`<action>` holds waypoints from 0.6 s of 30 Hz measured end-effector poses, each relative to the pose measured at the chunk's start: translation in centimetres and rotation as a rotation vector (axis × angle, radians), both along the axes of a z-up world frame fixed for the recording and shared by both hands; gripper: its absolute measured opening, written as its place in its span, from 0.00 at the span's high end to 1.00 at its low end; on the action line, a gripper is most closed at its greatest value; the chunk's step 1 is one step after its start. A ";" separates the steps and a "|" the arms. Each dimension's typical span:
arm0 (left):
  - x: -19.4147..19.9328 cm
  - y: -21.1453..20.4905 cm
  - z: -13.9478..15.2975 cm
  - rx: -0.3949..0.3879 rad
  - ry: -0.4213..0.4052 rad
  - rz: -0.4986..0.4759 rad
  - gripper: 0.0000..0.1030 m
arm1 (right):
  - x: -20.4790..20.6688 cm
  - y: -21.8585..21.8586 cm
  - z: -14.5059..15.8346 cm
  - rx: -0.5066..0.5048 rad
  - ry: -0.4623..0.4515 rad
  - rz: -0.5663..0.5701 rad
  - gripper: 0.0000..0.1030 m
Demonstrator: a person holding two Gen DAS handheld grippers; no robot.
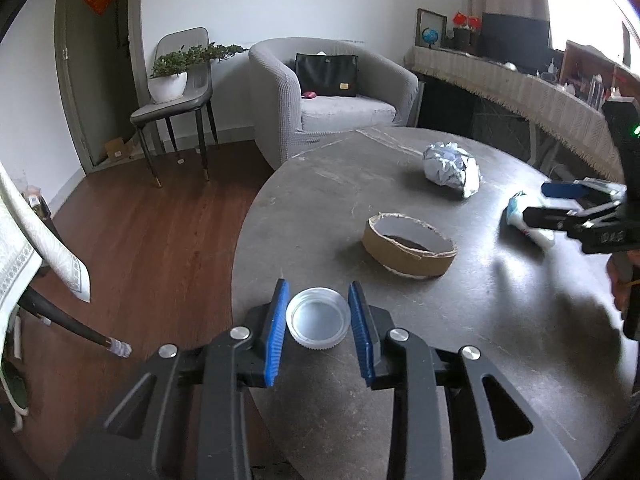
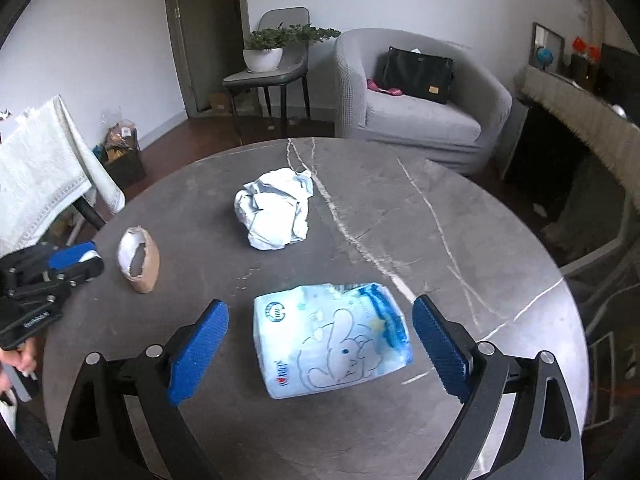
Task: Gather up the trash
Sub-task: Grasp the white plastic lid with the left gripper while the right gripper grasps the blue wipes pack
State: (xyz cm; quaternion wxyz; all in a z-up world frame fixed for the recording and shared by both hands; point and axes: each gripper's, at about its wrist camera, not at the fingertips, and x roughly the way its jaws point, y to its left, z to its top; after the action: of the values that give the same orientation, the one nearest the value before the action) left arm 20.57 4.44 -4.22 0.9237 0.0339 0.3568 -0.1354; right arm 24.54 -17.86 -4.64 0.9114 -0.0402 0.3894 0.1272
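in the left wrist view, a clear plastic lid (image 1: pixel 317 317) is clamped between the blue pads of the left gripper (image 1: pixel 318 317) near the left edge of the round table (image 1: pixel 400 360); nothing is seen inside the lid. further in, an empty cardboard tape ring (image 1: pixel 409 246) lies flat, and a crumpled white wrapper (image 1: pixel 452 168) is set toward the far edge. the right gripper (image 1: pixel 540 202) is seen at the right, tilted down over a blue-and-white packet (image 1: pixel 516 210). in the right wrist view, the right gripper (image 2: pixel 320 336) is held wide open, angled down, with the packet (image 2: pixel 330 344) flat on the table (image 2: pixel 460 208) between its untouching pads.
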 end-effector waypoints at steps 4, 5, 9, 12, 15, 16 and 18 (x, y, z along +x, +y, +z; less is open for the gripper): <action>-0.3 0.5 0.5 -0.040 0.004 0.004 0.68 | 0.5 -0.2 -0.6 -0.030 0.031 -0.009 0.09; -0.4 0.8 0.6 -0.045 0.004 0.004 0.68 | 0.5 -0.2 -0.7 -0.037 0.038 -0.009 0.09; -0.8 1.6 1.2 -0.088 0.003 0.011 0.68 | 0.5 0.1 -0.9 -0.079 0.062 0.002 0.09; -1.1 2.1 1.7 -0.128 0.000 0.021 0.68 | 0.5 0.0 -0.9 -0.080 0.070 0.002 0.09; -1.6 2.5 2.1 -0.146 -0.005 0.027 0.68 | 0.8 -0.2 -1.4 -0.091 0.084 -0.009 0.10; -1.8 2.7 2.3 -0.151 -0.008 0.031 0.68 | 0.9 -0.5 -1.5 -0.064 0.087 -0.008 0.15; -2.1 2.9 2.5 -0.158 -0.011 0.035 0.68 | 0.9 -0.7 -1.5 -0.028 0.088 -0.010 0.24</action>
State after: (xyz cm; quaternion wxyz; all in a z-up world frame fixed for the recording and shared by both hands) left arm 18.49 7.37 -1.70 0.9276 -0.0446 0.3406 -0.1467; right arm 25.47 -18.58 -6.10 0.8934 -0.0455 0.4309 0.1186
